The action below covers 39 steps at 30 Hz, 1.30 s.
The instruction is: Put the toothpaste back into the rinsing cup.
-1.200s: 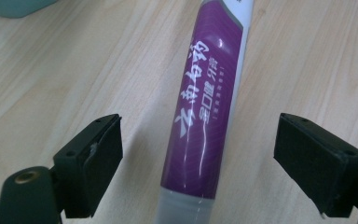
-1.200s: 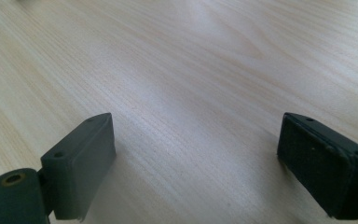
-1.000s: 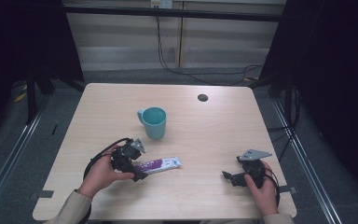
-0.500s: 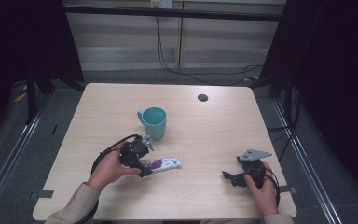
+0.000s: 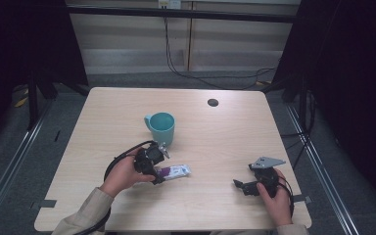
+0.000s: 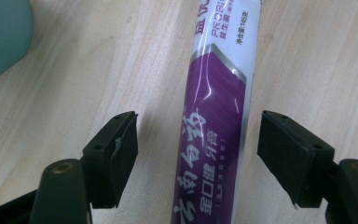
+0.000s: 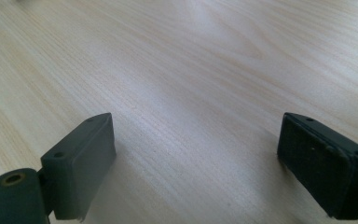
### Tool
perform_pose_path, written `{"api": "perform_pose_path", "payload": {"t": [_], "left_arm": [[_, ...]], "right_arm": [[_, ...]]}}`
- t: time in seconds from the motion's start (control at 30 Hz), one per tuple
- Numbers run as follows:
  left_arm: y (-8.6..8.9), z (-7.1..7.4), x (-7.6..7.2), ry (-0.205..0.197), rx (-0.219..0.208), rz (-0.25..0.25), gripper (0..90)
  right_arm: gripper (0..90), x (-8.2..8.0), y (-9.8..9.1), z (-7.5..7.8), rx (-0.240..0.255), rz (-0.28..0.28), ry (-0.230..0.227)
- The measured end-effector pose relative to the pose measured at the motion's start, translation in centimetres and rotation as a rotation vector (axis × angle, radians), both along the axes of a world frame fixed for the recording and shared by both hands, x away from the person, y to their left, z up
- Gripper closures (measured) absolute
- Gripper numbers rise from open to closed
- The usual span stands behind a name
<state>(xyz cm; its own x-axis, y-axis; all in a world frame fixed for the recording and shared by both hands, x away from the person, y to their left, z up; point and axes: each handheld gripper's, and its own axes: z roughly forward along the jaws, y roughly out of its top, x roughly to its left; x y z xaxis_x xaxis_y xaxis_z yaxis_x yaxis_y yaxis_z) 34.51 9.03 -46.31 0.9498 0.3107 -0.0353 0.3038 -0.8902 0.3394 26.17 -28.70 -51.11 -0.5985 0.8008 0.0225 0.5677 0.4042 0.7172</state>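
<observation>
A purple and white toothpaste tube (image 5: 177, 171) lies flat on the wooden table (image 5: 225, 142), in front of a teal mug (image 5: 162, 127). My left gripper (image 5: 159, 172) is down over the tube's purple end. In the left gripper view the tube (image 6: 216, 130) runs between the two pads (image 6: 121, 154), with a gap on each side. These jaws have just been closing, and they stand open around the tube without pressing it. My right gripper (image 5: 240, 186) rests at the front right of the table, open, with bare wood between its pads (image 7: 81, 163).
The mug's edge (image 6: 2, 32) shows at the top left of the left gripper view, close to the tube. A round dark grommet (image 5: 213, 102) sits near the table's far edge. Black cables trail from both grippers.
My left hand has slid to the right along the table, bringing its jaws over the tube's purple end. The right hand has stayed in place.
</observation>
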Motion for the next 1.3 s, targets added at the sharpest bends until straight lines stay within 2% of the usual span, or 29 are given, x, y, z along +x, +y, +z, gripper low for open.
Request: {"api": "perform_pose_path", "payload": {"t": [0.2,0.23,0.27,0.43,0.6,0.8,1.0,1.03,1.07,1.17,1.3], "left_arm": [[-0.6,0.2,0.3,-0.004,0.014,-0.021,30.6],[-0.7,0.1,0.2,-0.001,0.003,-0.008,30.8],[-0.8,0.2,0.3,-0.003,0.012,-0.026,30.9],[-1.3,0.1,0.4,0.003,0.009,-0.018,32.1],[-1.6,0.0,0.6,0.001,0.03,-0.042,34.1],[-2.2,-0.3,0.7,0.002,0.041,-0.04,34.7],[-2.6,-0.8,0.5,0.0,0.053,-0.055,38.4],[-2.6,-0.8,0.6,0.005,0.06,-0.073,38.4],[-2.6,-0.8,0.6,0.008,0.046,-0.058,38.8],[-2.7,-0.8,0.5,0.011,0.05,-0.058,40.3],[-3.0,-0.7,0.4,0.013,0.054,-0.082,44.3]], "right_arm": [[10.5,0.0,0.0,0.0,0.0,0.0,0.0],[10.6,0.0,0.0,0.0,0.0,0.0,0.0],[10.5,0.0,0.0,0.0,0.0,0.0,0.0],[10.5,0.0,0.0,0.0,0.0,0.0,0.0],[10.6,0.0,0.0,0.0,0.0,0.0,0.0],[10.5,0.0,0.0,0.0,0.0,0.0,0.0],[10.5,0.0,0.0,0.0,0.0,0.0,0.0],[10.6,0.0,0.0,0.0,0.0,0.0,0.0],[10.6,0.0,0.0,0.0,0.0,0.0,0.0],[10.5,0.0,0.0,0.0,0.0,0.0,0.001],[10.5,0.0,0.0,0.0,0.0,0.0,0.0]]}}
